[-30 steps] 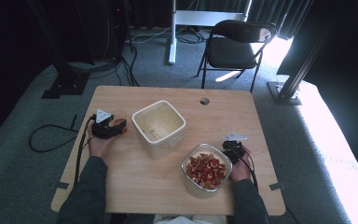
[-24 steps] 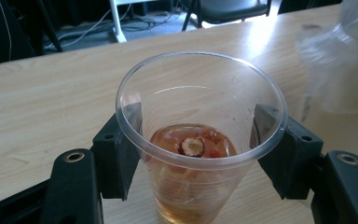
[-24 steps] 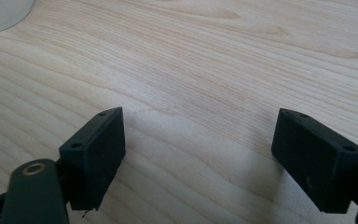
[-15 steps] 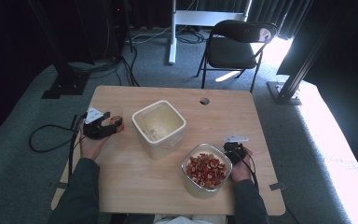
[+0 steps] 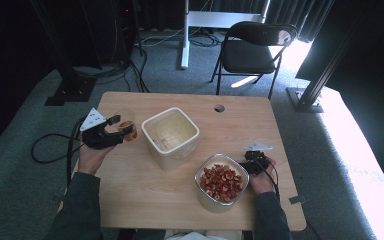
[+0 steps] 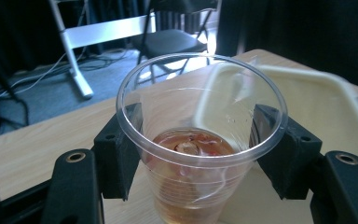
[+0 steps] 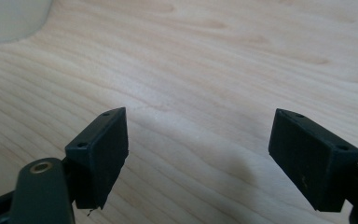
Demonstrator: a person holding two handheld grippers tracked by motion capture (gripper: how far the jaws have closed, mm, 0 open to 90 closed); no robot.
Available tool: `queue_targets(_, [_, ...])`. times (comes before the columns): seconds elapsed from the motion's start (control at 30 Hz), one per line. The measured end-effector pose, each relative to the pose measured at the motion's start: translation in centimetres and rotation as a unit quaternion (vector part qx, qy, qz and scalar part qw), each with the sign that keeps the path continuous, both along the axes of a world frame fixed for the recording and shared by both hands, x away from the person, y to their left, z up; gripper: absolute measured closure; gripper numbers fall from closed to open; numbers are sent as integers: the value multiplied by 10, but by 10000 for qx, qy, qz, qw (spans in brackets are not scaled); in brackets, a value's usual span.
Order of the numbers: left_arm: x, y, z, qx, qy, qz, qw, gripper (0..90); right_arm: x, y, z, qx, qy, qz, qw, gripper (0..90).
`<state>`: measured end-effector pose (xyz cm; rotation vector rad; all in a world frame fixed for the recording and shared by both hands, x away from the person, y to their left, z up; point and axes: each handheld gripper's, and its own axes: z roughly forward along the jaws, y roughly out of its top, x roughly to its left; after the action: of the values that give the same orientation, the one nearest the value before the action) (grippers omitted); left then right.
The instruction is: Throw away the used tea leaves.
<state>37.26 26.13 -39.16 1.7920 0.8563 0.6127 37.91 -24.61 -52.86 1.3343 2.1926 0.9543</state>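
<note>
Wooden table [image 5: 145, 195] fills mid-frame. At left, the left gripper [image 5: 114, 134] clamps a clear cup [image 6: 200, 135] beside the cream tub [image 5: 171, 136]. At lower right, the right gripper [image 7: 200, 158], jaws apart and just narrowing on nothing, sits beside the fruit bowl [image 5: 222, 182].

In the left gripper view the clear cup [image 6: 200, 140] is cut off at the bottom edge, so its base is out of sight. The cream tub [image 6: 307, 100] behind it, toward 2 o'clock, is smeared by motion and runs off the right edge; its inside cannot be read there. What lies in the cup's brownish liquid is too blurred to name.

In the high view the right gripper [image 5: 252, 162] is small, and the hand covers its body, so its jaws cannot be made out. In the right gripper view a pale object [image 7: 9, 18] at 10 o'clock is cropped by the corner and cannot be identified.
</note>
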Motion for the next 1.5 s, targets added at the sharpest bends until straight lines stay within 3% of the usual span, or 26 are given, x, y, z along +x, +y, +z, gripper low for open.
queue_targets(0.3, [-8,-23,31,-39,-131,-519,9986,363,-7,-15,26,325,-208,-11,9993,193])
queue_targets(0.57, [-9,-52,41,-16,-201,-834,9963,363,-10,-19,54,483,-224,302,9981,219])
queue_targets(0.73, [-5,-79,47,27,-200,-1092,9938,363,-11,-17,75,684,-409,534,9954,225])
queue_targets(0.87, [-3,-96,50,29,-203,-1224,9923,363,-13,-15,87,820,-548,689,9927,228])
queue_targets(0.9, [-1,-109,53,-2,-202,-1324,9910,363,-14,-13,90,855,-589,732,9919,230])
queue_targets(0.93, [-1,-114,54,-13,-207,-1369,9904,363,-16,-10,98,952,-677,882,9892,232])
queue_targets(1.1, [2,-137,57,-120,-234,-1515,9881,363,-22,-1,113,1129,-841,1170,9831,232])
queue_targets(1.5, [6,-182,64,-89,-210,-1790,9836,363,-26,28,134,1154,-1034,1759,9721,208])
